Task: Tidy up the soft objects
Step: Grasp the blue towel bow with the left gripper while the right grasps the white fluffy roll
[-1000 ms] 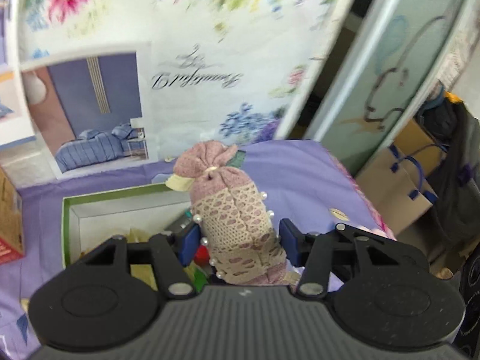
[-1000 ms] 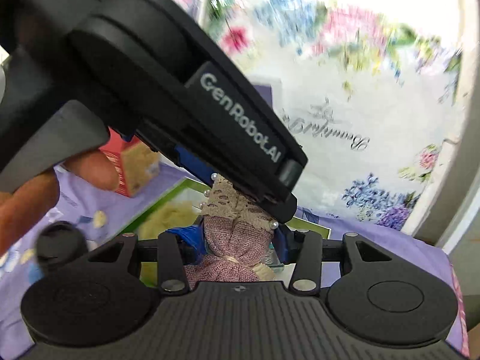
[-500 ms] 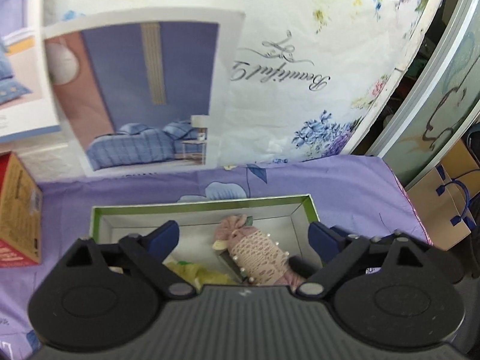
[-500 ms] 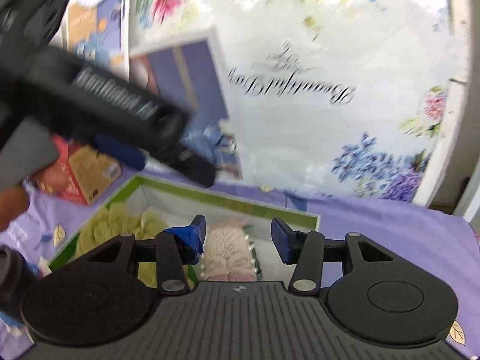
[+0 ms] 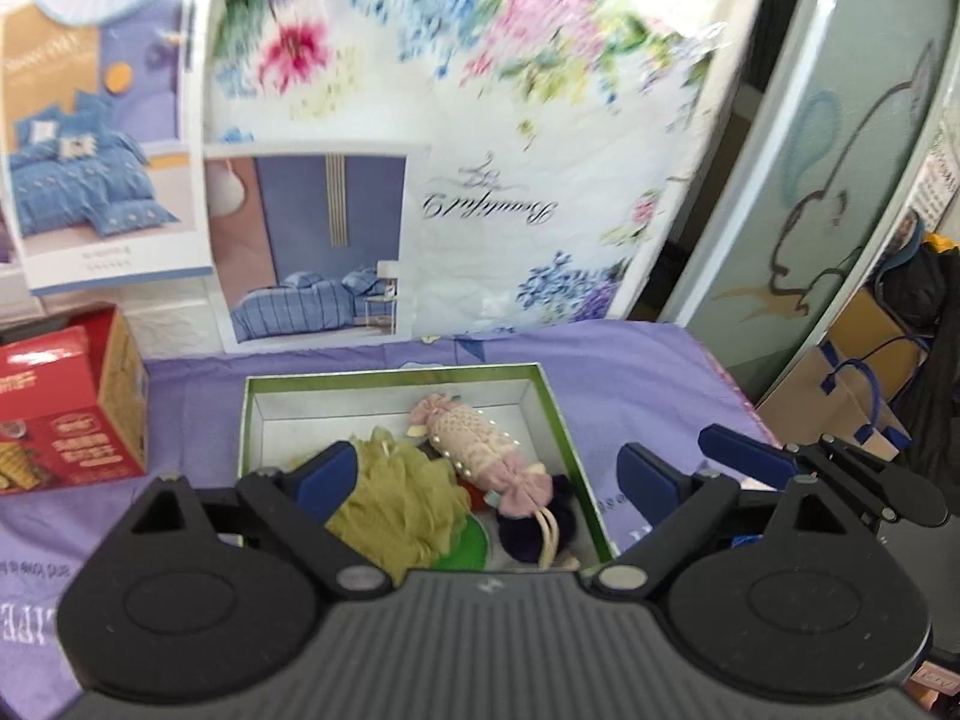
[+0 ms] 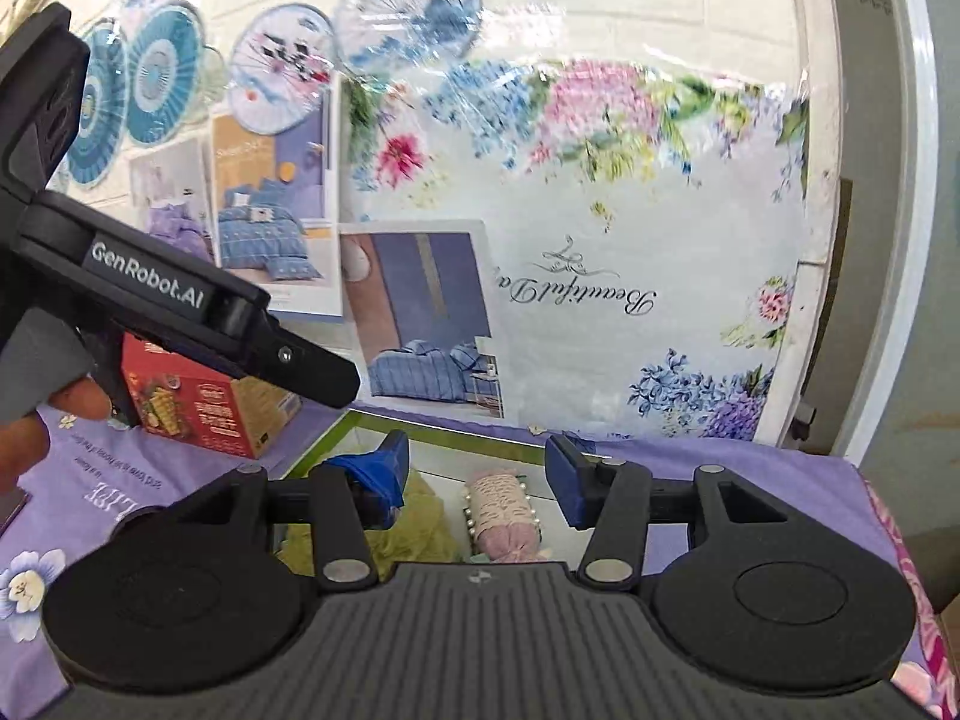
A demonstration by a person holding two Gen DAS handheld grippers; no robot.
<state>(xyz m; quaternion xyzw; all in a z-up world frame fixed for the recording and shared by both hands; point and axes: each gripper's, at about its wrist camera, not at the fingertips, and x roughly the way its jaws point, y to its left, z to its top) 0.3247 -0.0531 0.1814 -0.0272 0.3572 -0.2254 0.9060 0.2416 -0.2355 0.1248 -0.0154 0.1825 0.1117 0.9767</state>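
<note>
The left gripper (image 5: 487, 468) is spread wide and holds nothing; past its fingers the pink lace sachet (image 5: 480, 450) lies in the green-rimmed box (image 5: 564, 414), beside a yellow mesh pouf (image 5: 396, 504). The right gripper (image 6: 477, 471) is likewise released, sachet lying beyond its fingers.

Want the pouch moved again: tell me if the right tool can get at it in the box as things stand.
Probably yes. The right tool is open, and the pouch lies uncovered in the box, in line with the gap. The loofah sits beside it, not over it, and the left tool is off to one side.
</note>
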